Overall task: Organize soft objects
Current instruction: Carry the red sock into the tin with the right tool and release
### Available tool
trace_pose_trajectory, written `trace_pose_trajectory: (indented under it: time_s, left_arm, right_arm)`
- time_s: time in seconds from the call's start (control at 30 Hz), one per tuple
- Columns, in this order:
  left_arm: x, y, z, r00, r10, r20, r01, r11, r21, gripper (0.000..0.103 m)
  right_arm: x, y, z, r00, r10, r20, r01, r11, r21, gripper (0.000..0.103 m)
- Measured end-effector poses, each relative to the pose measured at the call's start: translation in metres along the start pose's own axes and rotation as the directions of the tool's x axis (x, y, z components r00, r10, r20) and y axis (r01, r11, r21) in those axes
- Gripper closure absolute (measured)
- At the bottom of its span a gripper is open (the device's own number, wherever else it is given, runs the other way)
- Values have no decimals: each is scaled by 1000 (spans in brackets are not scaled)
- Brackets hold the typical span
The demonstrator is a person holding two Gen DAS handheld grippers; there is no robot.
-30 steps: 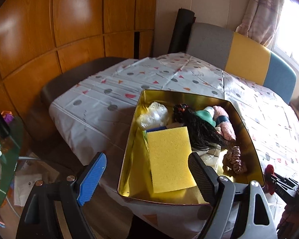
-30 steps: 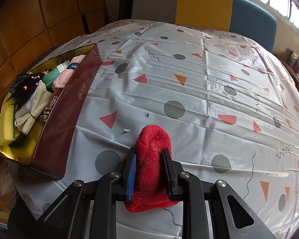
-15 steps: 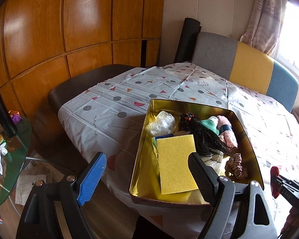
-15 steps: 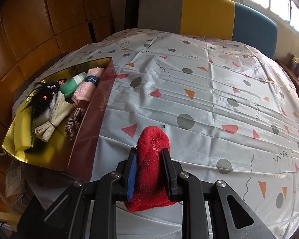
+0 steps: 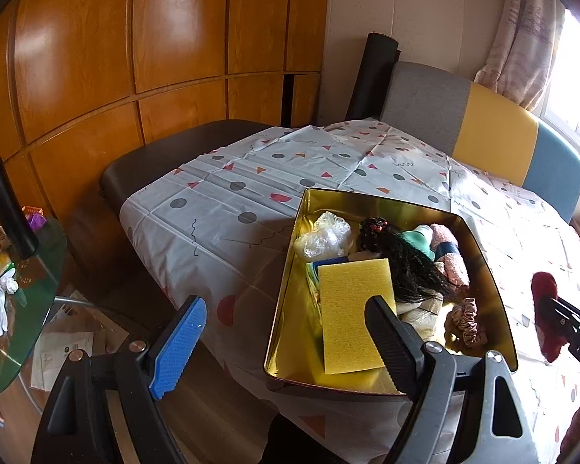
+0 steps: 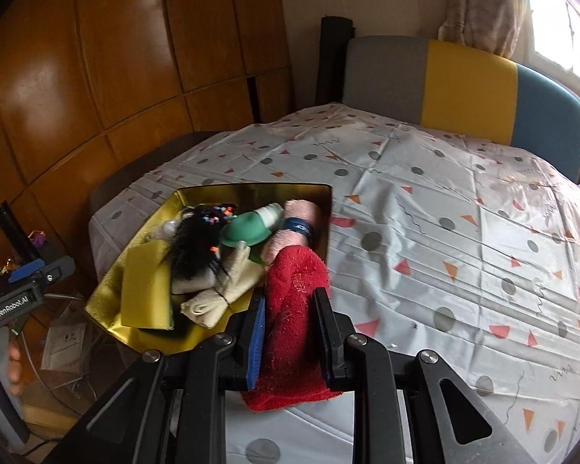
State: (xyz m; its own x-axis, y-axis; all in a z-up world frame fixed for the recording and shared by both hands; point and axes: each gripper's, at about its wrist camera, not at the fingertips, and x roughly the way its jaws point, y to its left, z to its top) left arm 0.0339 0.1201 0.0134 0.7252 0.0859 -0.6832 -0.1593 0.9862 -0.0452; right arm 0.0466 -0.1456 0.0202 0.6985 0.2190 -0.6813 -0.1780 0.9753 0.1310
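Observation:
My right gripper [image 6: 290, 309] is shut on a red fuzzy sock [image 6: 295, 309] and holds it in the air just right of the gold tin [image 6: 108, 305]. The sock also shows at the right edge of the left wrist view [image 5: 545, 309]. The tin [image 5: 290, 270] holds a yellow sponge [image 5: 353, 315], a black wig [image 5: 406, 263], a pink roll [image 5: 450, 259], a green bottle [image 6: 251, 228], a beige cloth [image 6: 220, 294] and a scrunchie [image 5: 466, 321]. My left gripper [image 5: 286, 340] is open and empty, low at the tin's near left corner.
The table has a white patterned cloth [image 6: 444, 232]. A grey, yellow and blue chair back [image 6: 464, 85] stands at the far side. A dark bench [image 5: 166, 154] and wood panelling are at the left. A glass side table [image 5: 15, 290] with clutter is at the lower left.
My right gripper has lifted the red sock and carried it left, closer to the tin. My left gripper has drawn back from the tin and stayed open.

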Motion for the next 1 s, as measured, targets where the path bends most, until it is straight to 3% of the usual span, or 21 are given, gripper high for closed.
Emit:
trace_pose_trajectory:
  time_s: [0.23,0.43,0.57,0.67,0.8,1.0]
  left_arm:
    - [2,7,-1,1000,10,-9,-10,1000,-16,17]
    - [7,14,-3,1000,24,-21,-24,999,-28,17]
    - [10,20,-4,999,34,-30,-35,998,-43,17]
    - [11,21,-5,999,41,-29,-43,998,-45,17]
    - [10,20,-5,998,54,-16,-55,998,-33,17]
    - [2,14,-3,999,53,10,-53,998,-20,17]
  right_arm:
    - [25,41,-1,994,92,-62,-95,995,-42,79]
    - [55,65,-14,984,108,-143,-119,990,-69,79]
    - [78,68,-20,980,76,-185,-90,994,-68,79]
    - [97,66,-22,973,-5,-230,-12,997,-70,79]
    - [111,57,-29,962,-48,-269,35,998,-53,76]
    - [99,48,-31,975,-10,-222,4,1000,-26,63]
